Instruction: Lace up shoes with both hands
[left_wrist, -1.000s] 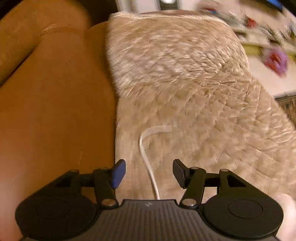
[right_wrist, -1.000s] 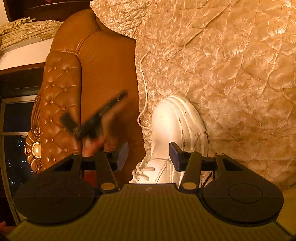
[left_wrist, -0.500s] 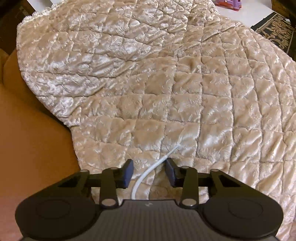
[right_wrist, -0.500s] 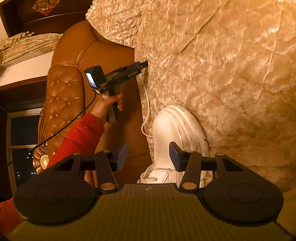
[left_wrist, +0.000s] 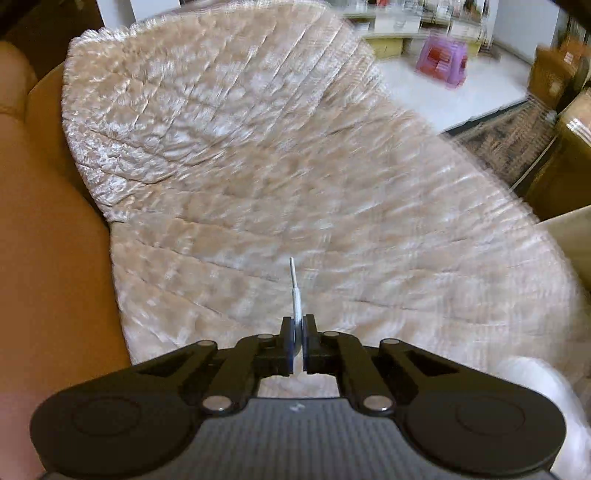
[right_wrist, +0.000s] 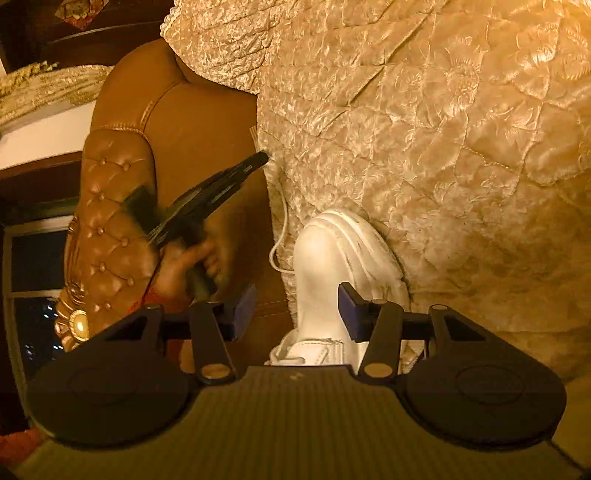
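The left wrist view looked steeply down along its own fingers (left_wrist: 280, 343), close above the quilt (left_wrist: 258, 166), with floor (left_wrist: 424, 88) at the top right; it was motion-blurred. The right wrist view sat lower and nearly level, just behind the shoe (right_wrist: 332, 266), facing the sofa arm (right_wrist: 114, 221) and the draped quilt (right_wrist: 443, 129). Both views shared the quilt, the brown sofa and the lace (left_wrist: 296, 295) (right_wrist: 282, 218). The left gripper (right_wrist: 264, 158) showed in the right view.
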